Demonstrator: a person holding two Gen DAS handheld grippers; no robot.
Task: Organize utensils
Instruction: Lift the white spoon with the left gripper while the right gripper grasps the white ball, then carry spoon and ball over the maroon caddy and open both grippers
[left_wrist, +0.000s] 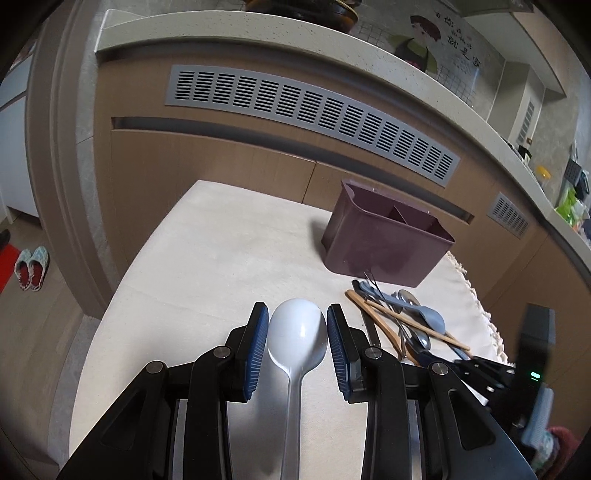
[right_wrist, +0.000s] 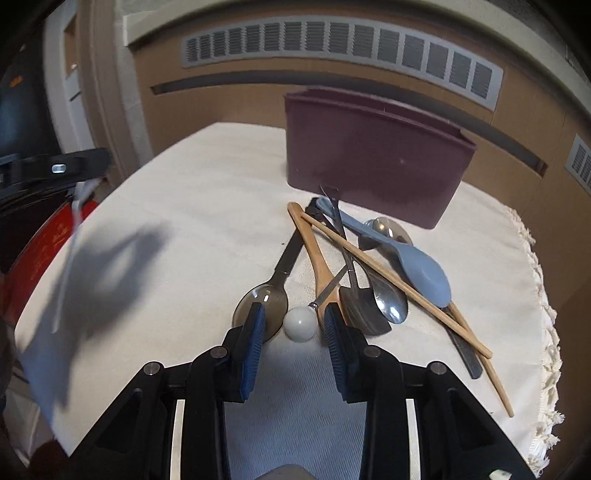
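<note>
Light: even, soft and fairly bright in both views.
Shadows: a broad blurred shadow lay on the tablecloth (right_wrist: 155, 206) at the left of the right wrist view.
Glare: highlights showed on the white spoon (left_wrist: 297, 332) and on a steel spoon (right_wrist: 389, 301).
Blur: the holder (right_wrist: 376, 162) looked smeared in the right view; the left view was sharper.
Distortion: strong fisheye bending, dark corners.
</note>
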